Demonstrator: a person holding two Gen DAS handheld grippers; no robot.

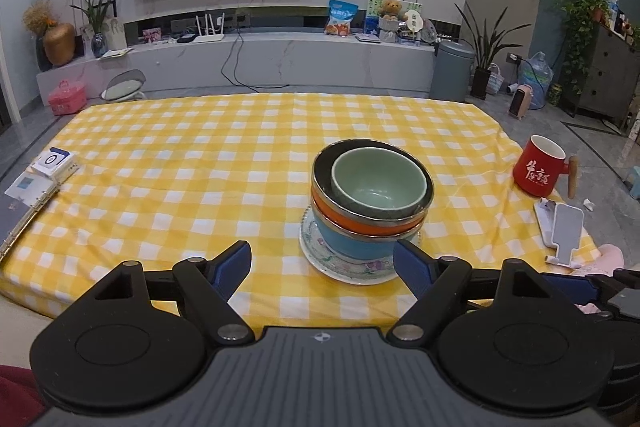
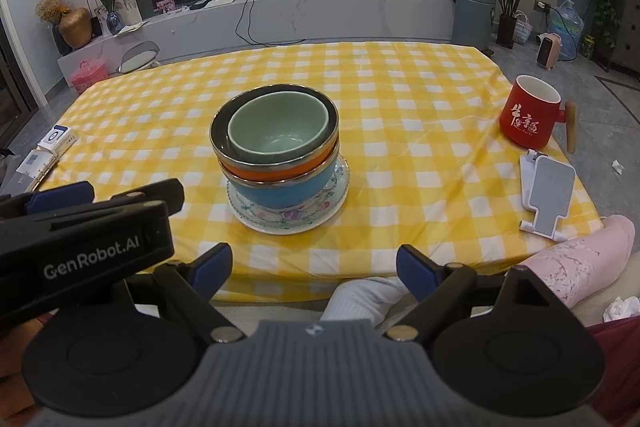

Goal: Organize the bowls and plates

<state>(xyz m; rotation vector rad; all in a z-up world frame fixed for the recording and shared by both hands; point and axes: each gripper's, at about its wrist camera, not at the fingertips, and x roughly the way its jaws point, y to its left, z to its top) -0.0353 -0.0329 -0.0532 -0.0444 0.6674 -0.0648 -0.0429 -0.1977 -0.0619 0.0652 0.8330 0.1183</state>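
Three bowls: green bowl (image 1: 379, 183) nested in orange bowl (image 1: 370, 221) over blue bowl (image 1: 352, 241), on floral plate (image 1: 344, 269), mid worktop (image 1: 200, 155).
Lean: stack sits off-centre; toppling is risked if nudged.
Left tool (image 1: 323, 263): released, empty, near stack.
Right tool (image 2: 314, 269): released, empty.
Red mug (image 2: 530, 117): far right, apart.

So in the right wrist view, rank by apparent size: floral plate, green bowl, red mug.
1. floral plate
2. green bowl
3. red mug, though it sits off to the side, so fisheye distortion may skew it.
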